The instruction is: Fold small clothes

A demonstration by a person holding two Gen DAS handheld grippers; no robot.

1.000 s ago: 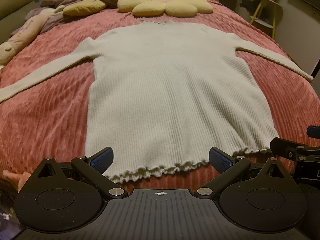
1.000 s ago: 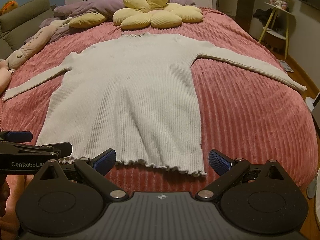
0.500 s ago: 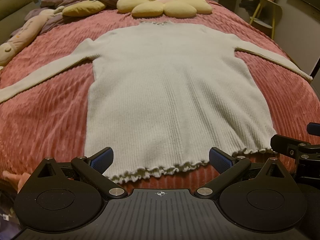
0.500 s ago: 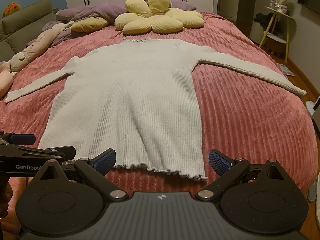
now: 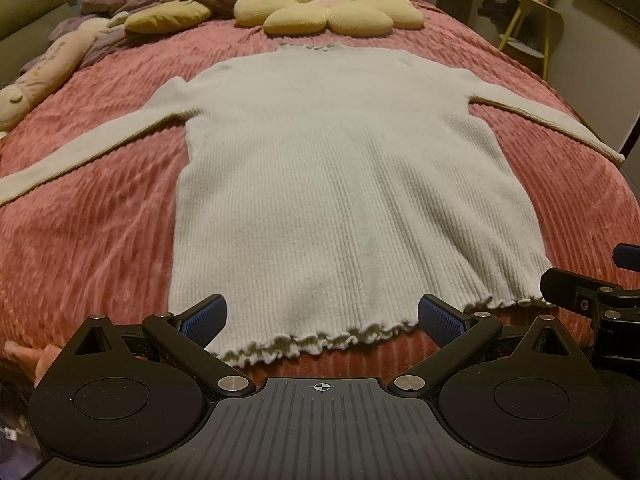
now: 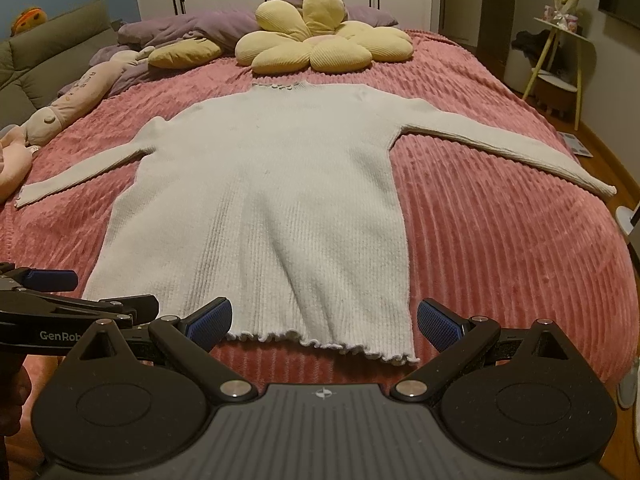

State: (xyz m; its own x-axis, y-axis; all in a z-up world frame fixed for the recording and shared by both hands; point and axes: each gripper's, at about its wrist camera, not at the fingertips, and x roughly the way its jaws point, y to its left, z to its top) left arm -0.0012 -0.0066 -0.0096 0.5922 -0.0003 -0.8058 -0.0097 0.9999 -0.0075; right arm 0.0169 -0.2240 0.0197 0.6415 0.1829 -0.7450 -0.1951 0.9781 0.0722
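A pale ribbed long-sleeved sweater point(image 5: 340, 184) point(image 6: 272, 208) lies flat on the pink bed, sleeves spread to both sides, frilled hem nearest me. My left gripper point(image 5: 322, 318) hovers open just short of the hem, nothing between its blue pads. My right gripper point(image 6: 324, 320) is also open, over the hem's right part, holding nothing. Each gripper shows at the edge of the other's view: the right one point(image 5: 592, 292) by the hem's right corner, the left one point(image 6: 60, 296) by its left corner.
A pink ribbed bedspread point(image 6: 500, 248) covers the bed. A yellow flower cushion point(image 6: 320, 48), a purple duvet point(image 6: 192, 28) and a plush toy point(image 6: 72, 100) lie at the far end and left. A yellow side table point(image 6: 560, 52) stands by the right wall.
Both grippers have drawn back and risen slightly, so the sweater sits a little farther off in the views. The sweater has not moved and both grippers stay open.
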